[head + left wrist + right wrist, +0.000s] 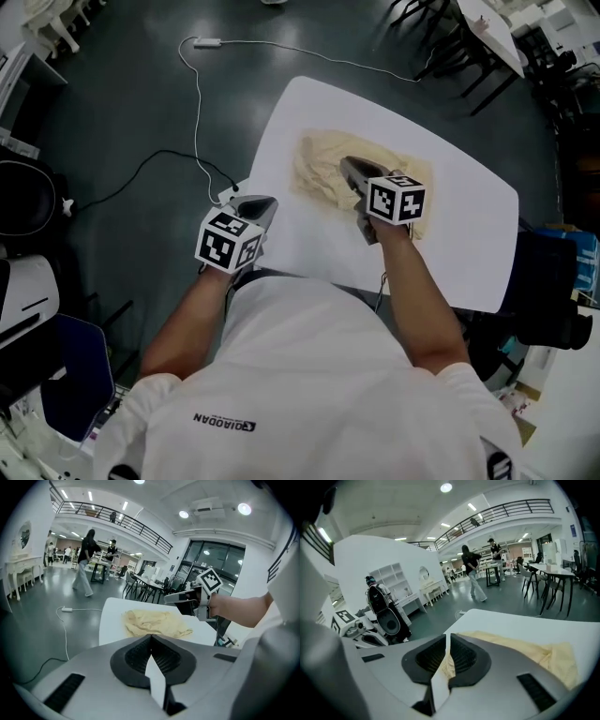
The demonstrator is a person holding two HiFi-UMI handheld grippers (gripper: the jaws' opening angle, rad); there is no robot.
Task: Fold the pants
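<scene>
Crumpled pants [323,173] lie in the middle of the table [459,253], with bare margins around them and their long axis along its far edge. The right gripper [350,167] pinches their cloth. The left gripper [265,202], closed and empty, is at its left edge.

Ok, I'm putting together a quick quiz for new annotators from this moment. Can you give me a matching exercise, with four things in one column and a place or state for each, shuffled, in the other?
Column A
1. left gripper
2. right gripper
3. pants
4. white cable

Column B
a. heaped on the white table
b. jaws closed on cream cloth
c. trails across the dark floor
d. jaws together, nothing between them

Pairs: 1-d, 2-b, 3-a, 4-c
</scene>
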